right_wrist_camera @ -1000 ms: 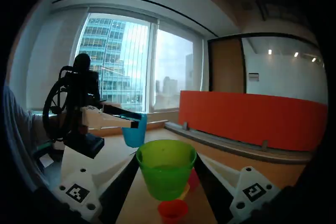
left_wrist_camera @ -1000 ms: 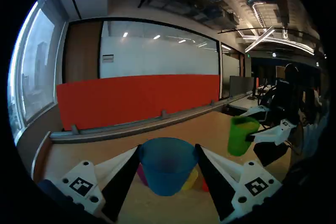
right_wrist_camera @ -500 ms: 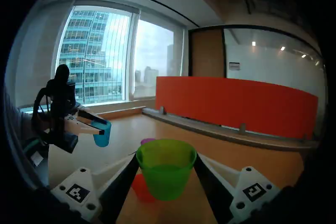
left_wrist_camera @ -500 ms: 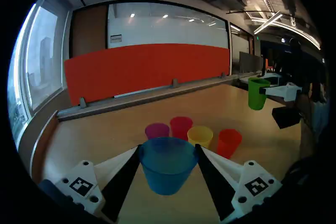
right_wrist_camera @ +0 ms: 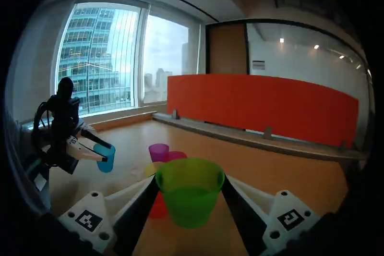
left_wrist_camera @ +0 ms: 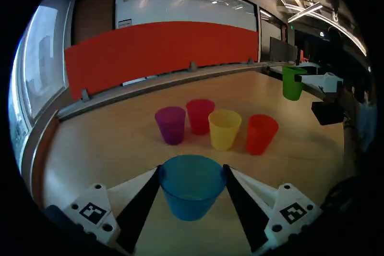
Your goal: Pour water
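In the left gripper view my left gripper (left_wrist_camera: 192,184) is shut on an upright blue cup (left_wrist_camera: 192,192), held over the wooden table (left_wrist_camera: 96,136). In the right gripper view my right gripper (right_wrist_camera: 190,193) is shut on a green cup (right_wrist_camera: 190,192) with liquid inside, also upright. Far off in the left gripper view the green cup (left_wrist_camera: 291,83) and the right gripper sit at the right. The blue cup (right_wrist_camera: 104,157) with the left gripper appears at the left of the right gripper view. The two held cups are well apart.
A purple cup (left_wrist_camera: 171,124), a red cup (left_wrist_camera: 200,115), a yellow cup (left_wrist_camera: 224,129) and an orange-red cup (left_wrist_camera: 260,133) stand grouped on the table. An orange partition (left_wrist_camera: 158,54) lines the far edge. Windows (right_wrist_camera: 96,59) stand behind the left gripper.
Both views have tilted down, bringing the group of cups on the table into sight. The two held cups have drawn farther apart. Both grips are unchanged.
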`<move>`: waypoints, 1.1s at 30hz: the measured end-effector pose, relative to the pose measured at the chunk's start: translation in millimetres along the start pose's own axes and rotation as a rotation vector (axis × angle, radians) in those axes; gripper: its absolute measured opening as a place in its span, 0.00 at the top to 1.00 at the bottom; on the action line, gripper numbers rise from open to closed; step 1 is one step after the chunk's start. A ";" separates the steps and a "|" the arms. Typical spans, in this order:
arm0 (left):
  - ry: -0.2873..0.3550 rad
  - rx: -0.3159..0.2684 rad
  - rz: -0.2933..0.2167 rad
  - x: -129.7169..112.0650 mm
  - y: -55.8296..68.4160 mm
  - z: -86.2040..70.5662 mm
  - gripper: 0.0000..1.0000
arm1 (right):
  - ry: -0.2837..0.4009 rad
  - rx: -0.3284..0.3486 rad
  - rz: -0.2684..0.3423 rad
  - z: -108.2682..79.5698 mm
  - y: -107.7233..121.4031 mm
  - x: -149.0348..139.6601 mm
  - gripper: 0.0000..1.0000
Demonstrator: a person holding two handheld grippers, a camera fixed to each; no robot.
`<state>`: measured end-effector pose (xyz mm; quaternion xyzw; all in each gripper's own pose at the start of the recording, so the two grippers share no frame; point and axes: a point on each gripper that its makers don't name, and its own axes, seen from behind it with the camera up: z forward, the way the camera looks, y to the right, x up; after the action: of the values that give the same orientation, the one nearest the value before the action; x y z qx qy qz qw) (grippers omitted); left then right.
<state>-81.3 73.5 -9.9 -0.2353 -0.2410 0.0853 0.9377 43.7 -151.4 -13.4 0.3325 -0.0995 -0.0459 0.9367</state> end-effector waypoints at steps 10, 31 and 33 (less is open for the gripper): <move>-0.102 -0.042 0.020 -20.3 4.7 12.0 0.09 | -0.035 0.010 0.012 2.2 -0.4 -13.7 0.09; -0.116 -0.054 0.014 -30.5 3.9 12.3 0.09 | -0.061 0.018 0.011 5.0 -2.9 -22.1 0.09; -0.117 -0.053 0.012 -31.6 3.4 11.2 0.09 | -0.062 0.018 0.009 5.0 -3.3 -22.3 0.09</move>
<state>-114.5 72.3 -15.9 -0.2561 -0.2960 0.0981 0.9150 20.8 -153.6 -15.2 0.3390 -0.1304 -0.0513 0.9303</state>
